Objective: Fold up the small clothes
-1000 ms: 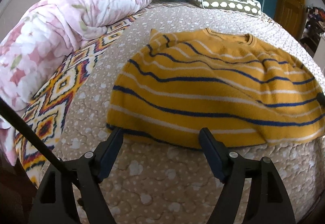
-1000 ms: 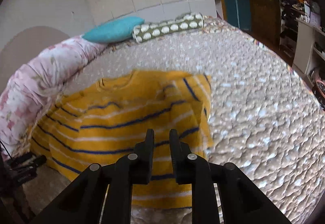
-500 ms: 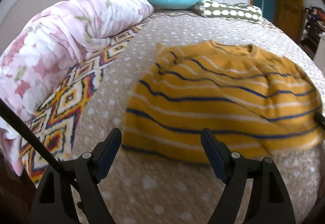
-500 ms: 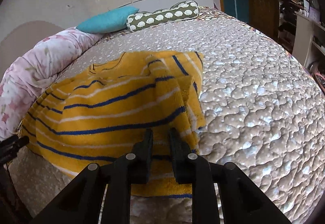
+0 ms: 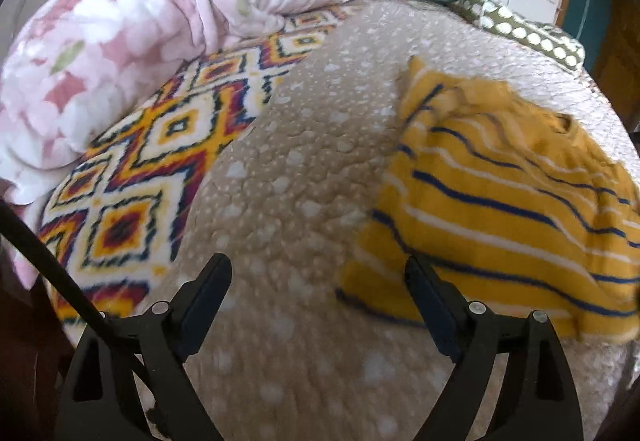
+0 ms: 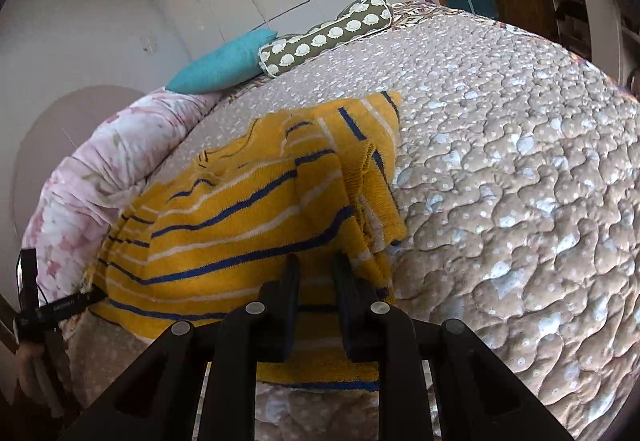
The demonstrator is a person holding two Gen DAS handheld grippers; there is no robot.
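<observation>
A quilted bedspread (image 6: 520, 181) covers the bed. The right gripper (image 6: 316, 273) is clenched on the near edge of the striped yellow sweater (image 6: 248, 225), one side already folded over; further folds remain. The left gripper (image 5: 316, 281) is empty, its jaws opening over bare quilt left of the sweater. Motion blur hides the collar.

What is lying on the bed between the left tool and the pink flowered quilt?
In the left wrist view, a diamond-patterned blanket lies between the left tool, whose jaws are opening with nothing between them, and the pink flowered quilt.
</observation>
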